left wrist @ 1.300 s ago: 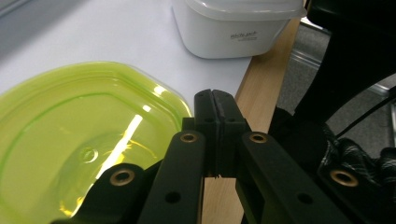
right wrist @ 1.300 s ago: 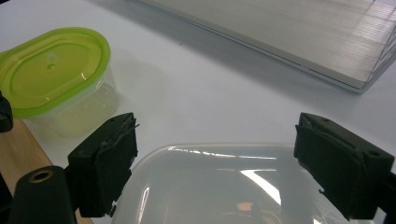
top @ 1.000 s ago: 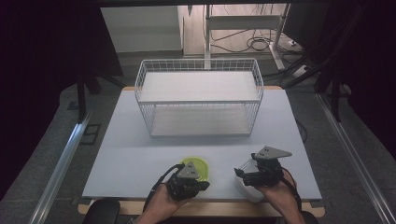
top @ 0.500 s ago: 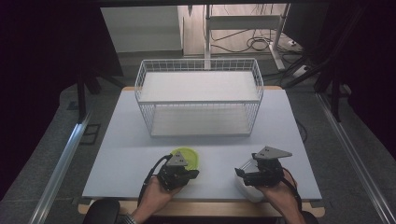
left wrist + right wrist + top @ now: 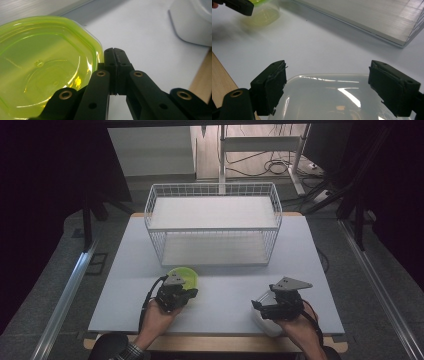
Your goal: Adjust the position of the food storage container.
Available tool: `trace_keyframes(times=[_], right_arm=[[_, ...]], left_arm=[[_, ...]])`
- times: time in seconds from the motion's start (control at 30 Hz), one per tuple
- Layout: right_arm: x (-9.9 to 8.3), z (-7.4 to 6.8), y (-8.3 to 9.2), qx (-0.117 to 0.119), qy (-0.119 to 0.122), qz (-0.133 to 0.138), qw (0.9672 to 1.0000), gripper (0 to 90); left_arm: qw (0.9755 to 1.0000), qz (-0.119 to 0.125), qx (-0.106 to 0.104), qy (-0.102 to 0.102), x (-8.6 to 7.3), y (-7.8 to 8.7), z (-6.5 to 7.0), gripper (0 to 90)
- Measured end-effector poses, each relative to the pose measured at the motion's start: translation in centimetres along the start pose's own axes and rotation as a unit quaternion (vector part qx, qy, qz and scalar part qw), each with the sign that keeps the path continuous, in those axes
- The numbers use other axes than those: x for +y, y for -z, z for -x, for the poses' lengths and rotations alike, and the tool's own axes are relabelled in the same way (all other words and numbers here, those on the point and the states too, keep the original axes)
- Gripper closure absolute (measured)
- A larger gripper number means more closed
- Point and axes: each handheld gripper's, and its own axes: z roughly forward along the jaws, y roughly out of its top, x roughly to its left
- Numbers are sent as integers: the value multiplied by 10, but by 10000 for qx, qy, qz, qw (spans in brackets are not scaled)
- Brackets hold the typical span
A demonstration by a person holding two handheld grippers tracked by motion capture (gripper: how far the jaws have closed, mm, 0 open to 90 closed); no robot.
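A lime-green translucent container (image 5: 186, 273) (image 5: 45, 70) sits open-side up on the white table in front of the wire basket. My left gripper (image 5: 193, 294) (image 5: 113, 51) lies just on its near side with its jaws shut together. Its tips rest against the container's rim, and nothing shows in the seam between them. A white translucent lidded container (image 5: 264, 321) (image 5: 329, 97) sits near the table's front right. My right gripper (image 5: 258, 306) (image 5: 328, 70) hangs over it with jaws wide, one pad by each side of the lid. I cannot see the pads pressing on it.
A white wire basket (image 5: 212, 195) with a pale shelf board (image 5: 367, 20) stands at the back middle of the table (image 5: 225, 280). The wooden front edge (image 5: 215, 342) runs close behind both hands. In the left gripper view, the white container (image 5: 192, 22) shows at the upper right.
My left gripper has slid left and away toward the basket, and the green container has moved along with it. The right gripper and the white container have stayed put.
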Motion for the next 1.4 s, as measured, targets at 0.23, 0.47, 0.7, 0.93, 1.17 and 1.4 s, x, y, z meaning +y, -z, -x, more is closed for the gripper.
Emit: trace_keyframes(times=[0.23,0.47,0.7,0.93,1.17,1.4], right_arm=[[0,1,1,41,-45,-55,10000,187],[0,5,6,-20,-22,-97,9999,252],[-4,15,25,-233,15,-154,9996,530],[-17,30,52,-633,-215,-138,9977,807],[-37,46,68,-1078,-550,-306,9922,894],[-55,47,67,-1138,-728,-673,9885,893]], left_arm=[[9993,13,313,182,-3,8,-20,899],[9985,185,378,345,-5,15,-31,898],[9994,239,200,153,-6,16,-16,893],[9997,178,-180,-55,-7,6,5,890],[9978,19,-597,-294,-7,-11,30,884],[9934,-150,-987,-558,-7,-27,57,877]])
